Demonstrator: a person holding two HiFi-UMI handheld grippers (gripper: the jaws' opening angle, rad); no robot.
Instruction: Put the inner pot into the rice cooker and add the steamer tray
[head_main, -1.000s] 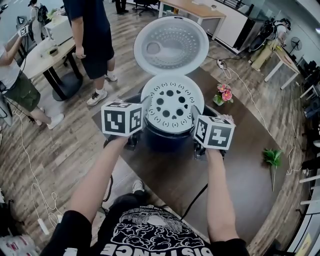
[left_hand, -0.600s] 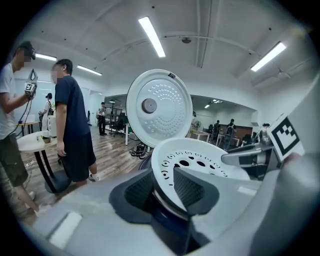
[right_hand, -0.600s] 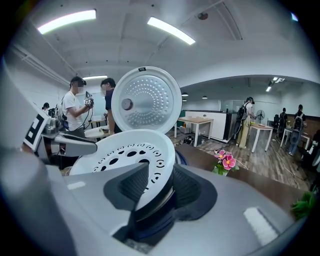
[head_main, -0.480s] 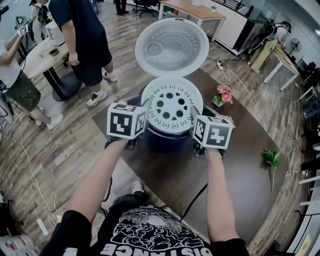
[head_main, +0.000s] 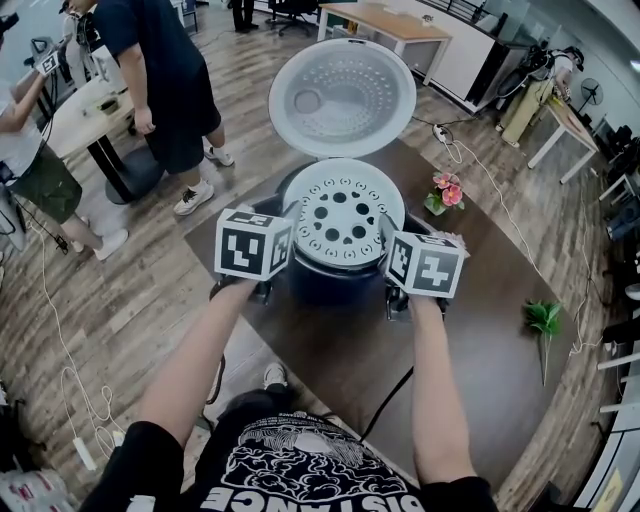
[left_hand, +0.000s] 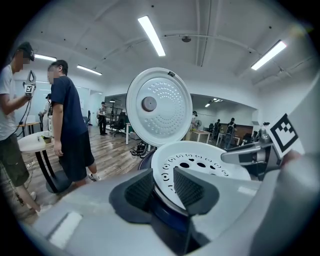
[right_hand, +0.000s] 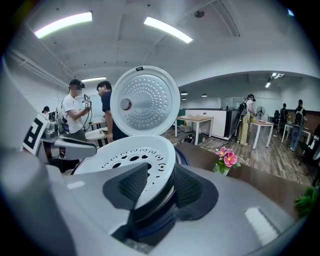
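The left hand-held gripper (left_hand: 162, 186) and right hand-held gripper (right_hand: 161, 184) both pinch the steamer tray (head_main: 342, 212) on the rice cooker (head_main: 335, 285). The right jaws have just been opening a little.

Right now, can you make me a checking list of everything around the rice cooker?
Surface: dark wooden table.
Job's things: white steamer tray held over the blue rice cooker; lid open.
Clutter: pink flowers, green sprig.
Grippers: left gripper shut on the tray's rim; right gripper on the opposite rim, its jaws have just been opening slightly.
Cables: black cable by the right arm; power strip on the floor.
Surroundings: people standing at left, desks.
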